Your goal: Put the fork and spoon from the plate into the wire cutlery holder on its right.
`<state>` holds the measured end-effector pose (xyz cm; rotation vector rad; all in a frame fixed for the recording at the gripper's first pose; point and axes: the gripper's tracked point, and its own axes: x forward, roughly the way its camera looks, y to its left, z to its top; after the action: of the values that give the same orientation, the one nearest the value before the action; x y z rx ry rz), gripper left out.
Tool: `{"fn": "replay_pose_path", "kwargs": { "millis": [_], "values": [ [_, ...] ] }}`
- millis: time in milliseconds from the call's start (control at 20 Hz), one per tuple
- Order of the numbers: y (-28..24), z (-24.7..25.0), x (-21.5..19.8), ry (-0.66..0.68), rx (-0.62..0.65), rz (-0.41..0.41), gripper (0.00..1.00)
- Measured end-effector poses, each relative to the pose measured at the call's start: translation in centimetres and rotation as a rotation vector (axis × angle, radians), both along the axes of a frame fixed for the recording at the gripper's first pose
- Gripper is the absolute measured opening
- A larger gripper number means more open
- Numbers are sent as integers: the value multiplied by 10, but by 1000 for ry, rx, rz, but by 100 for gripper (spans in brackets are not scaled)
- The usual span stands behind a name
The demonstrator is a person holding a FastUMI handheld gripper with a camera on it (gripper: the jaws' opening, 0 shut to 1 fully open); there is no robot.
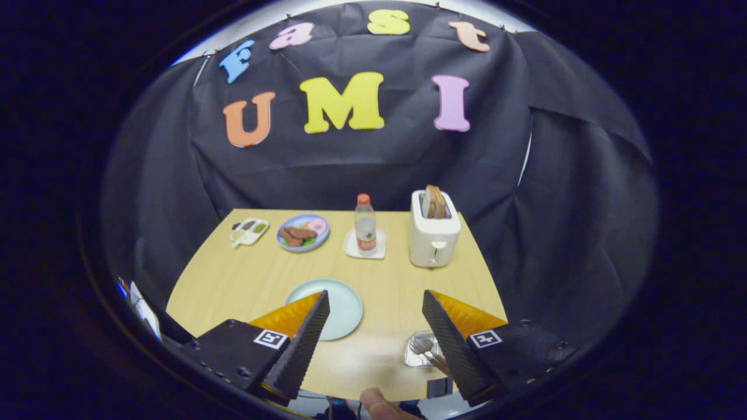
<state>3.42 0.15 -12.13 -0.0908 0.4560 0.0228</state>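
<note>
Fingers of the tool [376,300] stand wide apart, holding nothing and touching nothing, raised above the near part of the counter [245,280]. Each finger is a tapered wedge with a ribbed inner face, and each carries a small square marker on its base. Behind the tip of the left finger lies the plate [344,306], round, pale blue-green, smooth and flat, with nothing showing on the part that can be seen. Right of the plate, half hidden by the right finger, sits the cutlery holder [419,348], a shiny silvery wire basket, and the fork [422,346] stands in it, tines up; a second handle beside it is too blurred to tell as the spoon. A fingertip [376,402] of a person shows at the near rim of the counter, between the two fingers.

Wood of the counter is light and smooth. Along its far side, well beyond the fingers, stand a white boxy toaster [433,236] with slices of bread [433,202] upright in its slots, a clear plastic bottle [366,226] with an orange cap on a white square coaster [351,248], a blue dish [303,232] of food, and a small white tray [251,231] with compartments
</note>
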Motion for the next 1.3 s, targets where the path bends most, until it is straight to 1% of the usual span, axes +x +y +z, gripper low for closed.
{"fn": "replay_pose_path", "kwargs": {
  "millis": [100,150,350,450,600,800,1050,1300],
  "values": [
    [10,15,-4,-79,-15,13,97],
    [23,20,-13,-109,-14,35,97],
    [58,52,-27,-283,-41,91,97],
    [73,64,-41,-345,-59,115,97],
    [84,81,-55,-402,-89,119,97],
    [79,86,-66,-432,-68,63,96],
    [48,96,-76,-485,-89,-22,96],
    [23,101,-84,-507,-95,-57,96]
  ]
}}
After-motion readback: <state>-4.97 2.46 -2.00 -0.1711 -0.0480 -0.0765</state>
